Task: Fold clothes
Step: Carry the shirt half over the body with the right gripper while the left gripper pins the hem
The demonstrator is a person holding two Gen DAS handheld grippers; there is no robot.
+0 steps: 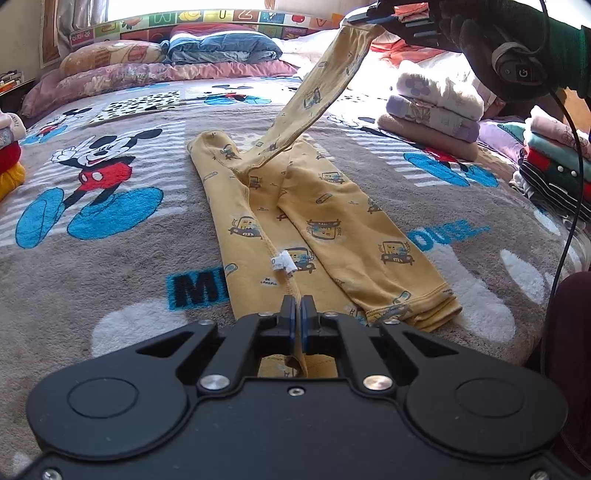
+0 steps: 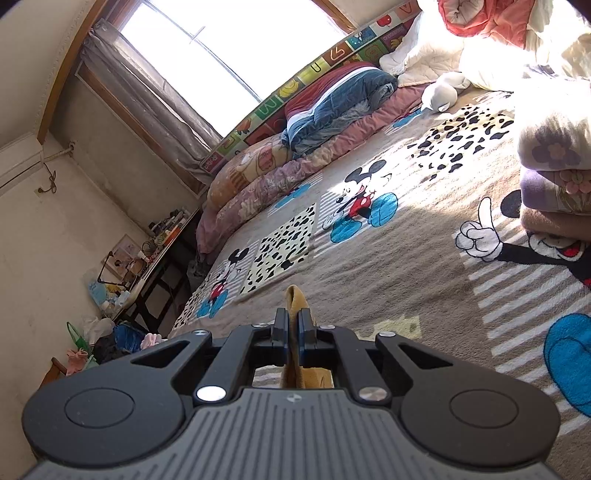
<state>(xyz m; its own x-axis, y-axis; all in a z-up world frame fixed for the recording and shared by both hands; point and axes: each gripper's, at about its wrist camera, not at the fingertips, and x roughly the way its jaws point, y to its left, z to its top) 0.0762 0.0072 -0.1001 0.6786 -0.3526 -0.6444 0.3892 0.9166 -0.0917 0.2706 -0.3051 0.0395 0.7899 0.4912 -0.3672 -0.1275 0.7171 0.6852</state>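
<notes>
- While the yellow printed garment [image 1: 325, 221] lay lengthwise on the cartoon-mouse blanket [image 1: 110, 221], the left gripper [image 1: 298, 314] was clamped tight on its near hem, the cloth running between the 2 blue pads.
- The right gripper [image 2: 291, 328] was also pinched closed, on a fold of yellow cloth [image 2: 297, 299] poking out past its tips.
- In the left view that gripper [image 1: 373, 18], in a dark-gloved hand [image 1: 480, 40], held 1 sleeve [image 1: 321, 96] raised toward the far right.
- Folded stacks [image 1: 436, 110] sat at the right.
</notes>
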